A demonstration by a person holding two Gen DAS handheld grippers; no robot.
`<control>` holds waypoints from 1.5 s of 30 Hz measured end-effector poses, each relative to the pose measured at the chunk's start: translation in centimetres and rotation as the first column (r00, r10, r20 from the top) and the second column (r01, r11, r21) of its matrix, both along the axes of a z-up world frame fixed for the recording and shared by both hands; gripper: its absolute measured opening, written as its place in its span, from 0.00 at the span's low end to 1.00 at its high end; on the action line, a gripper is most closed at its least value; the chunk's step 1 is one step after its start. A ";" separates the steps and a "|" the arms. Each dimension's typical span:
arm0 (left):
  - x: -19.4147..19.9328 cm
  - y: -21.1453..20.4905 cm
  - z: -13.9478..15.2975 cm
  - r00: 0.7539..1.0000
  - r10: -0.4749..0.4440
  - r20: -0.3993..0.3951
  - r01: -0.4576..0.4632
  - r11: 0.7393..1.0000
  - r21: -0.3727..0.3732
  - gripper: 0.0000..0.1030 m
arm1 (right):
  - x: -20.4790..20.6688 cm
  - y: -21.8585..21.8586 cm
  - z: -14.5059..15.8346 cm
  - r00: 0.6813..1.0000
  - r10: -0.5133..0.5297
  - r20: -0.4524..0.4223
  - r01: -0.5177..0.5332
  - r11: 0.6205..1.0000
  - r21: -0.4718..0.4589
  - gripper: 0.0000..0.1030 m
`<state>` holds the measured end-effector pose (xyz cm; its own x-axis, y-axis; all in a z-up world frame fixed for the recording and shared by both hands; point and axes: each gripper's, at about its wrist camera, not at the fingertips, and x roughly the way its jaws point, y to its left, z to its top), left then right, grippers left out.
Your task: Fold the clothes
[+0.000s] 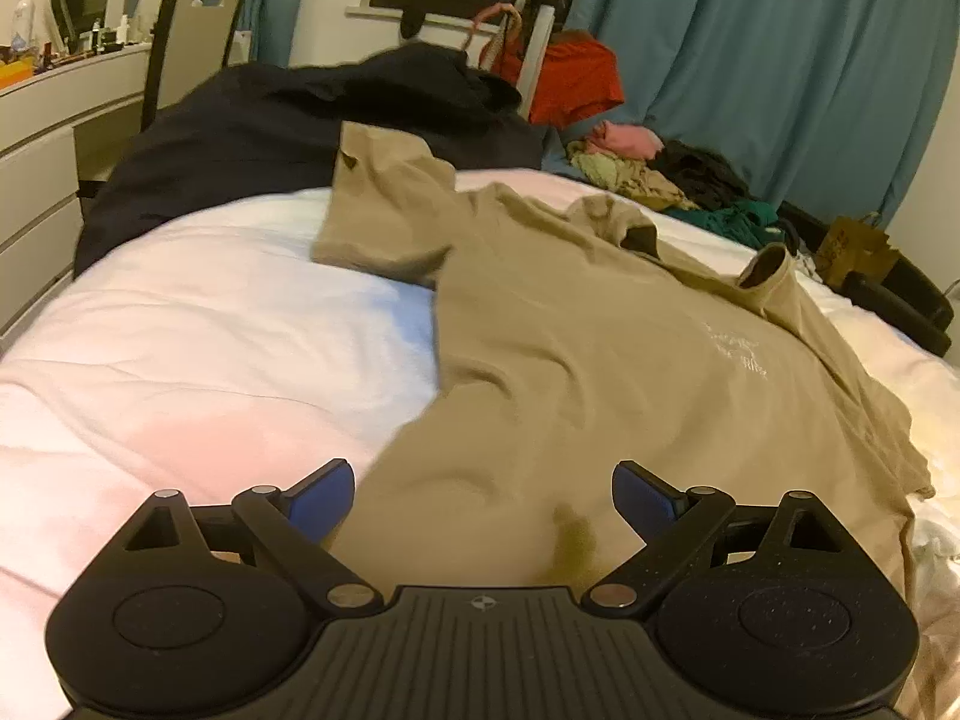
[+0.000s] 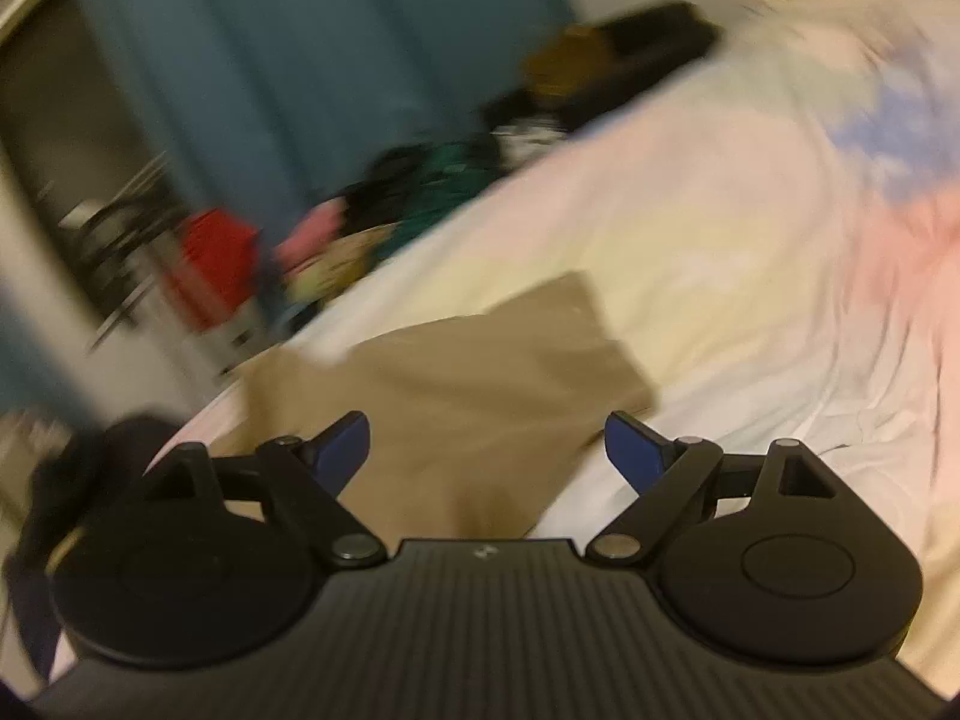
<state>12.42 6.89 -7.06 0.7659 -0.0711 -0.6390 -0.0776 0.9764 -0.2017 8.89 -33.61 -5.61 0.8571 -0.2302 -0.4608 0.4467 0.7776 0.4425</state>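
Now your left gripper [image 1: 480, 495] is spread wide above the hem of the tan T-shirt [image 1: 576, 360], which lies rumpled on the pale bed cover [image 1: 198, 336]. Your right gripper [image 2: 487, 450] is spread too, over a tan corner.

My left gripper [image 1: 480, 498] is matt black plastic, ribbed on its body, with dull metal pivot pins and smooth blue pads [image 1: 321, 495]; my right gripper [image 2: 486, 450] looks the same; the tan T-shirt [image 1: 570, 348] is soft matt cloth, creased; the bedcover [image 1: 210, 330] is pale, smooth, lightly wrinkled fabric; the curtain [image 1: 780, 72] is matt teal cloth.
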 end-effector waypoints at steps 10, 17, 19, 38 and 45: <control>-2.0 3.0 3.5 0.996 0.010 0.086 0.000 0.994 -0.113 0.92 | -3.8 10.5 2.9 0.968 0.246 0.053 -0.240 0.965 -0.105 0.85; 7.1 5.7 1.7 0.998 0.057 0.040 -0.044 0.965 -0.258 0.91 | -2.5 12.6 1.6 0.948 0.318 0.032 -0.312 0.943 -0.118 0.84; 10.0 7.2 -0.5 0.994 0.114 -0.002 -0.108 0.934 -0.340 0.85 | -1.4 12.5 0.3 0.944 0.330 0.004 -0.328 0.940 -0.098 0.84; 17.1 12.7 -6.8 0.969 0.237 0.066 -0.165 0.827 -0.538 0.03 | 4.4 13.7 -5.2 0.905 0.408 -0.121 -0.405 0.913 0.052 0.84; 14.9 11.8 -2.1 0.954 0.205 0.220 -0.098 0.903 -0.418 0.02 | 3.7 14.4 -3.7 0.913 0.391 -0.114 -0.394 0.919 -0.008 0.84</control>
<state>27.36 18.70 -9.18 0.9191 -0.1484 -0.3650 -0.1121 0.7896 -0.6033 12.54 -19.25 -9.29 0.8269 0.0994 -0.5535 0.1463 0.9123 0.3825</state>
